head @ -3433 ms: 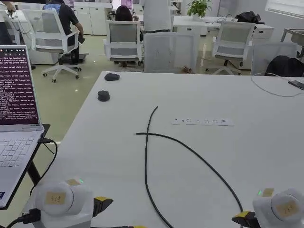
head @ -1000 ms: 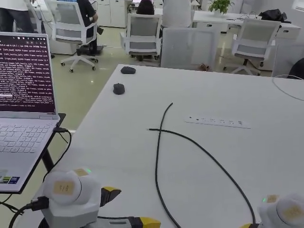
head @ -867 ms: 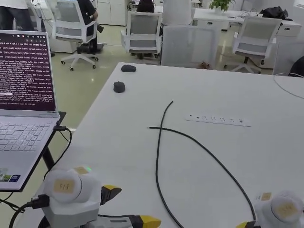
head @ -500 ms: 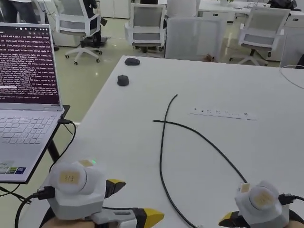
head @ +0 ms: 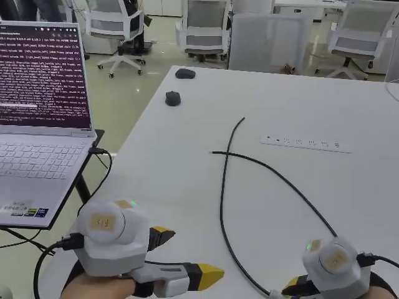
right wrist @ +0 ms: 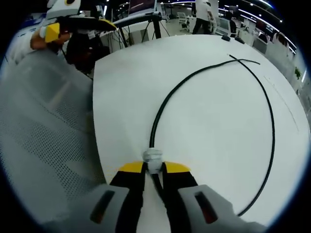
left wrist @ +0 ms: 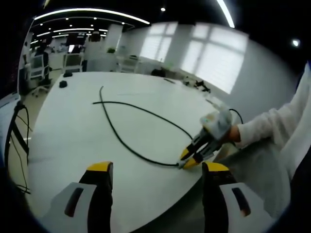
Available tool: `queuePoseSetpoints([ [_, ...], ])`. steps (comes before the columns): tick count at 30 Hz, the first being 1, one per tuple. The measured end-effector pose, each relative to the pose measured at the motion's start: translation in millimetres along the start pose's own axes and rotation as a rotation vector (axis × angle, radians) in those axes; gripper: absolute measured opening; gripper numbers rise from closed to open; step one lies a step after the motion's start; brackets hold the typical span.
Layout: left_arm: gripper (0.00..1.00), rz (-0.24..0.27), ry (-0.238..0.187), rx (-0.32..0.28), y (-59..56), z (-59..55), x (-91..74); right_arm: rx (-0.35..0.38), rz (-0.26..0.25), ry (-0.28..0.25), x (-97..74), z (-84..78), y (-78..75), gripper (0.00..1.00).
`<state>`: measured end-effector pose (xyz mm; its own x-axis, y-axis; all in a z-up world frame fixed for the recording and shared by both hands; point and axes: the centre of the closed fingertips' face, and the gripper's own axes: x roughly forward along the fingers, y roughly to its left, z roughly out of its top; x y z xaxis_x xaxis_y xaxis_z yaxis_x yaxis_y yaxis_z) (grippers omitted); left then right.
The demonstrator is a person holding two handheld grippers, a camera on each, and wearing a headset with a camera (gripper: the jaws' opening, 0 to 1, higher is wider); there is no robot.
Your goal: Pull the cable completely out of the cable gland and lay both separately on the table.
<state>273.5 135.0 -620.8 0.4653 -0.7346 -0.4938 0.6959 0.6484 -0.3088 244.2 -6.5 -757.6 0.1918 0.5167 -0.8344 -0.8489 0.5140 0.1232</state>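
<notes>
**Right tongs clamped at the gland end, left tongs wide and idle**

Right tongs [right wrist: 153, 168] [head: 288, 288]: jaws closed to a narrow slit with the black cable [right wrist: 194, 77] pinched between them. The white cable gland [right wrist: 153, 156] sits right at the yellow tips, just ahead of them, and the cable comes out of its far side. So the gland is on the cable and the two are not separated. Can't tell whether the pads also touch the gland body. These tongs sit at the near right edge of the table [head: 156, 180]. The arm holding them wears a white sleeve [left wrist: 272, 131].

Left tongs [left wrist: 158, 168] [head: 189, 252]: jaws spread wide, nothing between them. They are held over the near left corner of the table, tips pointing right toward the right tongs. The two are well apart.

Cable layout: it lies flat on the white tabletop. In the head view two black runs lead away from the right tongs toward the far side. One curves up the middle of the table, the other comes in from the right on a long diagonal. They cross near their far ends, about mid-table, and both ends lie loose just past the crossing.

Other items:
- A white power strip [head: 305, 143] lies flat just right of the crossing, clear of the cable.
- Two dark mice [head: 173, 98] sit near the far left corner of the table.
- An open laptop [head: 37, 124] stands to the left of the table, with terminal text on its screen.
- Office chairs [head: 202, 31] stand beyond the far edge.
</notes>
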Motion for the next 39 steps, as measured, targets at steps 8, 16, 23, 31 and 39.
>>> queuePoseSetpoints([
  [8, 0.71, -0.011, -0.008, 0.027, -4.3, 3.9, -1.0, -0.041, -0.004, 0.016, -5.5, 2.4, 2.1, 0.11],
  [16, 0.65, -0.045, -0.011, 0.105, -13.6, 9.1, -0.2, -0.122, -0.022, -0.04, -40.7, 32.6, 5.1, 0.1],
  [23, 0.57, -0.161, -0.012, 0.262, -40.2, 28.8, 5.6, -0.202, -0.046, -0.129, -84.6, 72.4, 17.9, 0.1],
  [31, 0.42, -0.352, -0.003, 0.431, -80.3, 55.2, 27.9, -0.374, -0.091, -0.18, -125.2, 106.9, 42.0, 0.1],
  [39, 0.29, -0.508, 0.012, 0.445, -112.5, 52.0, 32.1, -0.434, -0.123, -0.225, -147.0, 123.1, 53.7, 0.1],
])
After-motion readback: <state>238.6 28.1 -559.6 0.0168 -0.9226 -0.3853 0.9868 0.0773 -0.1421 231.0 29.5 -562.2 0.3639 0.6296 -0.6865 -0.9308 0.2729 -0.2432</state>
